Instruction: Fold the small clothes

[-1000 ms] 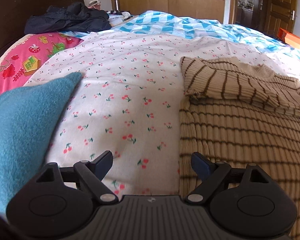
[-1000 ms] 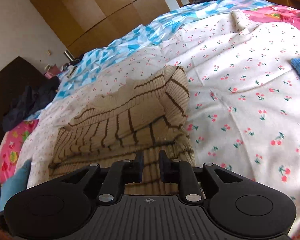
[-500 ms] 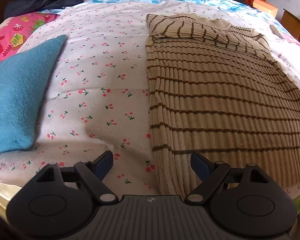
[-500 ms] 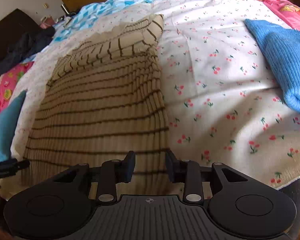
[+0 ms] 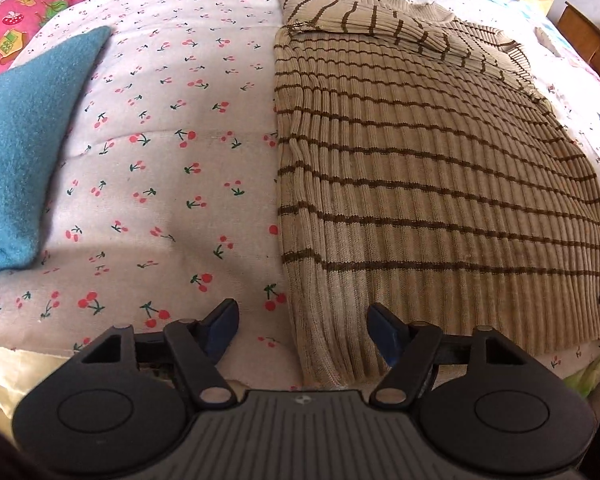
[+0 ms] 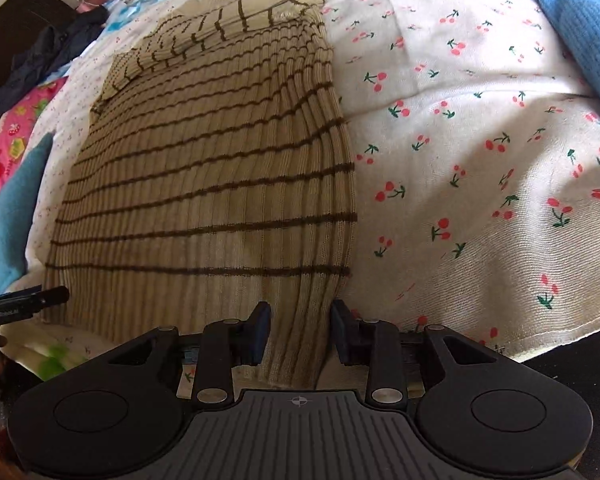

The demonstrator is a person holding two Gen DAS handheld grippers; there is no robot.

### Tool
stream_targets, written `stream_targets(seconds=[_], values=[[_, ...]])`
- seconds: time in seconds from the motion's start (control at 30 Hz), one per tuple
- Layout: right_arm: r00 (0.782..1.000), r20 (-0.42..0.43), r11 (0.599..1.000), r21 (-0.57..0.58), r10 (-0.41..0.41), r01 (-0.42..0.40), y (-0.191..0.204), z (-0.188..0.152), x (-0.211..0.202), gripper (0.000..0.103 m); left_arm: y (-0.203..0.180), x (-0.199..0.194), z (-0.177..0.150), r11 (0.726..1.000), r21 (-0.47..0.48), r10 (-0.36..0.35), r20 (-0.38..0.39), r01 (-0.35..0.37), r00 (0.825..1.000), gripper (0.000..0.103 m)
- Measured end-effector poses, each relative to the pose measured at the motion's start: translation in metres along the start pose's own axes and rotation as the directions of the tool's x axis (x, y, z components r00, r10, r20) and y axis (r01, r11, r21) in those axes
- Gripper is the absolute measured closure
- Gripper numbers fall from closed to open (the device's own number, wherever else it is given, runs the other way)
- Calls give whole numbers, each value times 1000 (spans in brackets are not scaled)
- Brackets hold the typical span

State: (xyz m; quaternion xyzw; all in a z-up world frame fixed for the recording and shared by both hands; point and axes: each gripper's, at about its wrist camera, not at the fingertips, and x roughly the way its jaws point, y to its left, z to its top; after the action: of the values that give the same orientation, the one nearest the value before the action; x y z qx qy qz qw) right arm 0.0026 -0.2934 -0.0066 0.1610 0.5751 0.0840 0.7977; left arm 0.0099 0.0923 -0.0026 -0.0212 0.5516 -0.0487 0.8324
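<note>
On the cherry-print bedsheet [image 5: 160, 168] the striped ribbed sweater [image 5: 420, 184] lies flat, sleeves already folded across its top. Left gripper [image 5: 302, 322], jaws just closing, and right gripper [image 6: 300, 326] each straddle a hem corner, ungripped; the body fold remains

Only one piece of lettering shows: small pale print on the black plastic arm of the left gripper [image 6: 24, 302], poking into the right wrist view at about nine o'clock. It is too blurred to read with any certainty. The pink cartoon-printed pillow [image 5: 8, 46] at ten o'clock in the left wrist view carries a green block with marks, also unreadable.
</note>
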Motion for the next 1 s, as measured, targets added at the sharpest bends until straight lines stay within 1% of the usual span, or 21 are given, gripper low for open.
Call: stream_targets(seconds=[0.03, 0.07, 0.1, 0.13, 0.17, 0.23, 0.27, 0.33, 0.37, 0.43, 0.5, 0.53, 0.57, 0.63, 0.7, 0.77, 0.8, 0.87, 0.93, 1.0], values=[[1000, -9, 1000, 7, 9, -9, 0, 0, 0, 70, 0, 0, 0, 1000, -4, 2, -7, -2, 1000, 48], [1000, -15, 1000, 22, 21, -21, -1, 1, 0, 71, 1, 1, 1, 1000, -10, 4, -13, -5, 1000, 53], [999, -19, 999, 34, 30, -30, -2, 0, 0, 71, 2, 1, 2, 1000, -18, 3, -18, -3, 1000, 60], [999, -21, 998, 47, 46, -45, -5, 0, 0, 76, 3, 1, 2, 1000, -27, -7, -23, 6, 1000, 65], [998, -23, 996, 61, 63, -61, -7, 0, 0, 83, 4, 1, 3, 999, -42, -24, -30, 22, 999, 68], [994, -29, 990, 99, 105, -101, -11, -2, 1, 89, 7, 0, 3, 996, -74, -56, -43, 52, 998, 82], [991, -22, 984, 125, 131, -127, -14, -3, 1, 90, 8, 0, 3, 994, -90, -73, -45, 68, 996, 85], [987, 5, 975, 149, 163, -162, -16, -5, -2, 92, 10, 0, 1, 988, -123, -96, -33, 91, 995, 88], [981, 35, 967, 163, 190, -193, -17, -6, -5, 93, 10, -1, 1, 985, -137, -107, -27, 102, 994, 88], [966, 98, 948, 192, 240, -255, -17, -5, -11, 93, 9, -3, 4, 970, -177, -168, 0, 165, 986, 89], [944, 169, 925, 210, 284, -316, -13, -1, -16, 93, 8, -8, 12, 940, -220, -253, 56, 259, 966, 89], [925, 218, 910, 214, 310, -356, -11, 5, -21, 93, 8, -11, 18, 925, -235, -285, 90, 298, 954, 89], [912, 250, 899, 215, 326, -380, -9, 9, -23, 93, 8, -14, 25, 912, -245, -307, 124, 329, 944, 89], [872, 340, 874, 213, 352, -436, -5, 27, -30, 93, 9, -19, 45, 882, -261, -346, 210, 393, 915, 89], [834, 416, 857, 202, 362, -473, 1, 46, -34, 93, 10, -22, 69, 842, -275, -384, 300, 465, 873, 89], [791, 490, 840, 190, 367, -508, 6, 72, -36, 94, 12, -20, 93, 817, -278, -393, 372, 505, 841, 89], [773, 517, 835, 185, 366, -519, 8, 84, -35, 94, 13, -18, 107, 807, -281, -391, 405, 520, 826, 89], [740, 572, 830, 173, 354, -531, 12, 114, -32, 94, 16, -11, 137, 797, -279, -375, 465, 535, 802, 89], [716, 615, 834, 165, 330, -526, 15, 143, -25, 94, 19, -4, 162, 795, -283, -349, 510, 537, 786, 89], [704, 643, 843, 166, 302, -512, 17, 169, -17, 94, 23, 5, 188, 792, -292, -321, 547, 536, 773, 89]])
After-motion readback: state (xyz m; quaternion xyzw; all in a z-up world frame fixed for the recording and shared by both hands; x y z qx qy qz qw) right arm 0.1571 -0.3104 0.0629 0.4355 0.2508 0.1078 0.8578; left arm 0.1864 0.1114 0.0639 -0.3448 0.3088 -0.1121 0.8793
